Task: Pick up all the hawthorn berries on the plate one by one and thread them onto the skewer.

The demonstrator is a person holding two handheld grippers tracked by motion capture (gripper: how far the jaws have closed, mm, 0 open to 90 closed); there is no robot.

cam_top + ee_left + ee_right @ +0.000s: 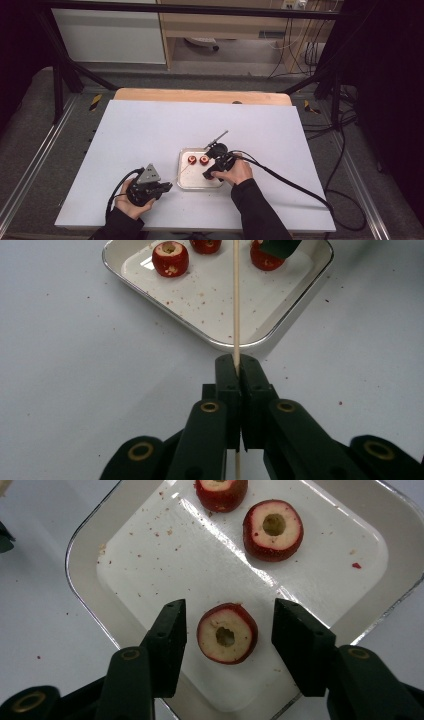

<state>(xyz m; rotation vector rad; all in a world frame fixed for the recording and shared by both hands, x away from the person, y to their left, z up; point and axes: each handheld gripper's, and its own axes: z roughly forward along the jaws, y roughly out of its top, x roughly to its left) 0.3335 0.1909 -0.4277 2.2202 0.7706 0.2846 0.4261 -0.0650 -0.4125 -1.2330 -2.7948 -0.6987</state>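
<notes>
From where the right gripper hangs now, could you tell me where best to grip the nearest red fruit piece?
Grip the nearest fruit piece across its round red sides, coming from above. It lies flat in the tray, hole upward, between the right gripper jaws, which do not touch it.

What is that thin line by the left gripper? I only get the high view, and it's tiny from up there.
Observer: It's a wooden skewer. The left gripper has its jaws shut on it, and it points out over the tray.
Operator: And the red blobs in the tray?
Observer: Those are red fruit pieces. They are cored, pale inside, with a hole through the middle.
Operator: Has the right gripper grabbed one?
Observer: Not yet. The right gripper has a jaw on either side of the nearest piece, with a gap showing on both sides.
</notes>
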